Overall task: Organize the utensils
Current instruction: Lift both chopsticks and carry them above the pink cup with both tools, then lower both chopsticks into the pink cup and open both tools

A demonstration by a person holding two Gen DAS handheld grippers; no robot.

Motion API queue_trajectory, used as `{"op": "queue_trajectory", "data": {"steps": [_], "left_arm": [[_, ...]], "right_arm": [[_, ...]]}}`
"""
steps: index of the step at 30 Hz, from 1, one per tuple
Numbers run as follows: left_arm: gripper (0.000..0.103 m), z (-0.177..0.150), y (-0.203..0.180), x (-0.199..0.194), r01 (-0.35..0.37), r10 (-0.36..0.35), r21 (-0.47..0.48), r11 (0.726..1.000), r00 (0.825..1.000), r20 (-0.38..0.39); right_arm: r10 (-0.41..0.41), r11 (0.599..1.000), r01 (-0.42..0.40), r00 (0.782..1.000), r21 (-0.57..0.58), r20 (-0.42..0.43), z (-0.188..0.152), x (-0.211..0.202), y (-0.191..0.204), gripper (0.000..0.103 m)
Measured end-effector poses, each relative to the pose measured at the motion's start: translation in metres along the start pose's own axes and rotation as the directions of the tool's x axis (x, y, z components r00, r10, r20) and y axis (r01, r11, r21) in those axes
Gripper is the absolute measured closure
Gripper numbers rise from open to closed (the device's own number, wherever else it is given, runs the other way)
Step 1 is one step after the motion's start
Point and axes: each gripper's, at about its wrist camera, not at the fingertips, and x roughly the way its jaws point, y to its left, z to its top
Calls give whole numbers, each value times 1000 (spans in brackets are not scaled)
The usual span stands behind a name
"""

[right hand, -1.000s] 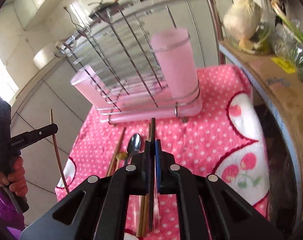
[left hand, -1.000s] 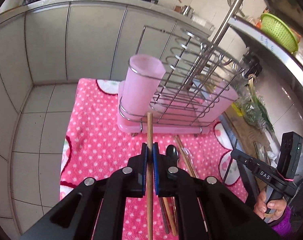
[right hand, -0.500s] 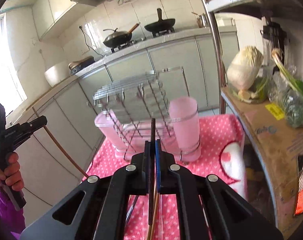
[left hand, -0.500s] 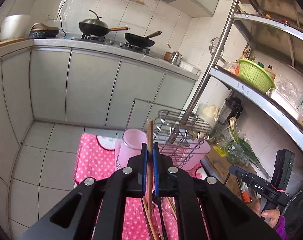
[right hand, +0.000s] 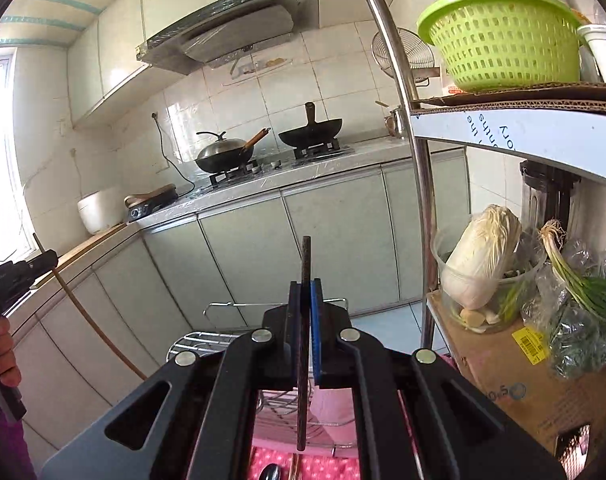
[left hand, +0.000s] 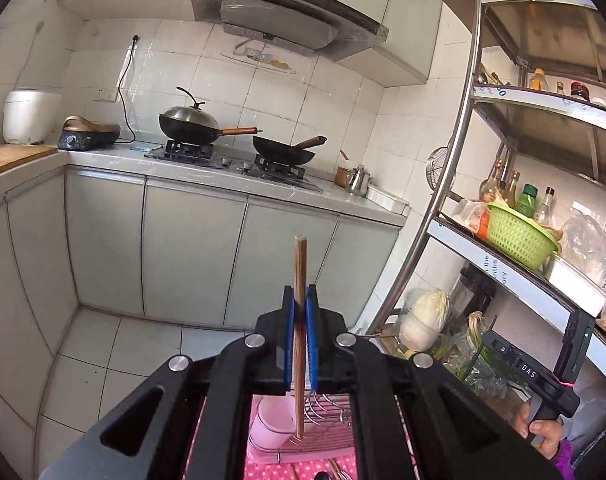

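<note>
Light chopstick (left hand: 299, 280) pinched upright in left tongs (left hand: 299, 300); dark chopstick (right hand: 305, 276) clamped likewise in right tongs (right hand: 305, 304). Both raised above pink cup (left hand: 271, 420) in wire rack (left hand: 327, 408) on dotted surface (left hand: 303, 472). Carrying step, likely; next calls for tipping each stick down and lining it over the cup mouth. Left view alone shows cup rim; right view alone shows left stick's long curve (right hand: 91, 324).

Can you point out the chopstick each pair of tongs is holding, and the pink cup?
Light wooden chopstick (left hand: 299, 268), left wrist view, upper shaft.
Dark chopstick (right hand: 305, 264), right wrist view, upper shaft.
Pink cup (left hand: 271, 420), left wrist view, side wall.
</note>
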Motion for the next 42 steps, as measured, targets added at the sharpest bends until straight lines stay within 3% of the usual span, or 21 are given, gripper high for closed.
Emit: {"op": "queue_trajectory", "data": {"steps": [7, 13, 20, 25, 32, 35, 37, 39, 42], "left_arm": [[98, 0, 9, 47, -22, 22, -3, 1000, 999, -43], [98, -27, 15, 88, -42, 45, 20, 999, 990, -135], [98, -67, 25, 133, -39, 39, 5, 999, 960, -279], [98, -91, 32, 159, -55, 47, -13, 998, 933, -358], [94, -96, 44, 158, -79, 49, -69, 994, 932, -359], [82, -96, 47, 155, -98, 68, -65, 993, 929, -363], [73, -93, 51, 151, -97, 59, -89, 991, 933, -355], [72, -90, 54, 146, -98, 56, -106, 989, 937, -345], [71, -83, 57, 134, -95, 51, -125, 988, 947, -316]], "right_arm": [[-59, 998, 60, 998, -26, 25, 7, 37, -9, 98], [-73, 997, 72, 995, -14, -62, -19, 72, -24, 98], [-67, 997, 75, 976, 33, -207, -52, 103, -38, 98], [-74, 996, 82, 964, 21, -255, -63, 113, -34, 98], [-73, 995, 89, 955, 42, -288, -69, 114, -32, 98], [-76, 993, 99, 949, 60, -306, -71, 115, -35, 96], [-85, 992, 111, 947, 67, -311, -70, 114, -36, 89], [-93, 991, 118, 949, 68, -301, -68, 110, -38, 74], [-100, 991, 122, 954, 60, -283, -64, 101, -38, 71]]}}
